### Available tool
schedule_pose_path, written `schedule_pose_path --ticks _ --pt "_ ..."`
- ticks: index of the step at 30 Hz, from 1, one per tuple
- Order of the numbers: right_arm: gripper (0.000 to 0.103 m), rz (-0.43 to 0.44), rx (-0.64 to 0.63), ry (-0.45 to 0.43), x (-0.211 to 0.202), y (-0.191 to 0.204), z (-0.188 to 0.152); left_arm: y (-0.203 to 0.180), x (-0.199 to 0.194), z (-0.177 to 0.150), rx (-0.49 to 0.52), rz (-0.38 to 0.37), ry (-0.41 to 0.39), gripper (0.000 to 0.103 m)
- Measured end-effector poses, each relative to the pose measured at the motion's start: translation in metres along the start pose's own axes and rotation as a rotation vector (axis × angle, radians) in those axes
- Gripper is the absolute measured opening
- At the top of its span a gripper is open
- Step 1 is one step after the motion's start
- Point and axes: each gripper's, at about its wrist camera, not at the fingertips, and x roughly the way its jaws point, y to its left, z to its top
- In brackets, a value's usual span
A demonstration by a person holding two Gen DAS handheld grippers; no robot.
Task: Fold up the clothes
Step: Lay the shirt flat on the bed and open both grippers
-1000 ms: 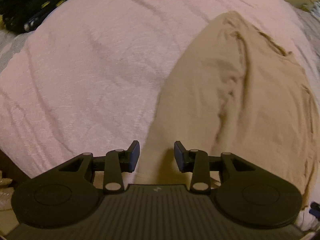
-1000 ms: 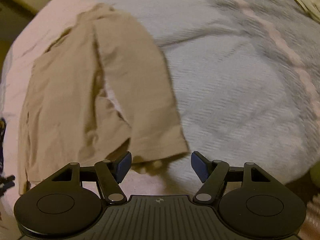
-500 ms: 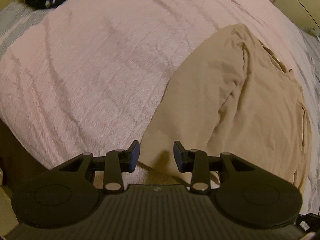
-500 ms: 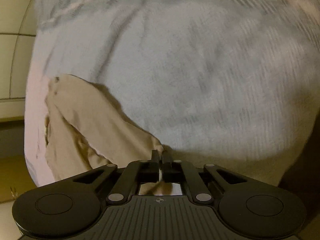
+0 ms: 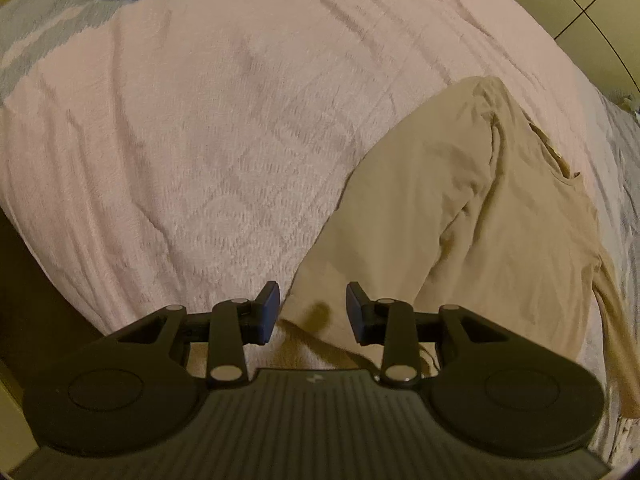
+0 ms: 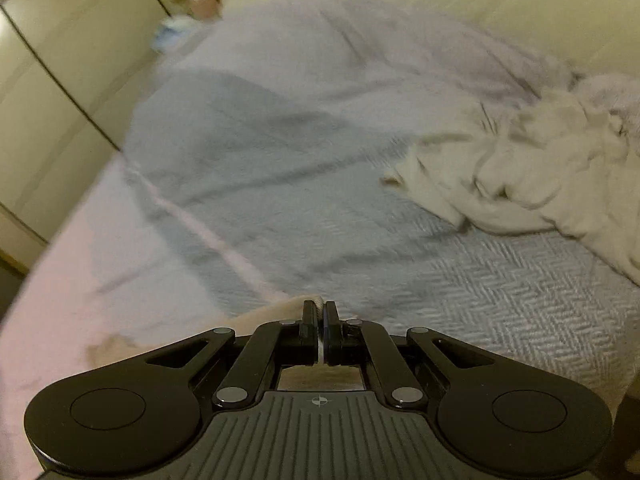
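Pinching the shirt hem at bottom centre, the right gripper could lose it: thin bite. Left gripper jaws apart over the shirt on the bed.

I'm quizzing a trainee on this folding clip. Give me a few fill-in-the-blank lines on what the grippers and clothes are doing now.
1. The right gripper is shut on the ____ shirt's edge.
2. The left gripper hovers over the beige shirt with jaws ____.
3. The shirt lies on a ____ bedspread.

Missing: beige; open; pink

Dim warm light, fisheye edges, right view motion-blurred.
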Motion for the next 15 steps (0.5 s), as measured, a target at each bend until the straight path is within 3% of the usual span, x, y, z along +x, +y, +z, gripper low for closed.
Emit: schedule_pose_path --ticks 3,6,7,11,15 --pt "0.004 -0.135 0.079 0.097 0.035 -0.006 -0.012 0.008 0.005 -0.004 -0.055 -0.016 0.019 0.031" --pt "0.05 -0.243 0.15 0.059 0.032 -0.011 -0.03 0.021 0.004 -0.011 -0.147 -0.06 0.025 0.032" --pt "0.056 -0.253 0.146 0.027 0.027 -0.01 -0.035 0.026 0.004 -0.013 -0.18 -0.072 0.027 0.033" --pt "0.058 -0.237 0.071 0.006 0.002 -0.007 -0.059 0.047 0.012 -0.028 -0.373 -0.154 0.03 0.034" --pt "0.058 -0.21 0.095 0.089 -0.009 -0.012 -0.085 0.062 0.028 -0.037 -0.556 -0.253 -0.009 0.034"
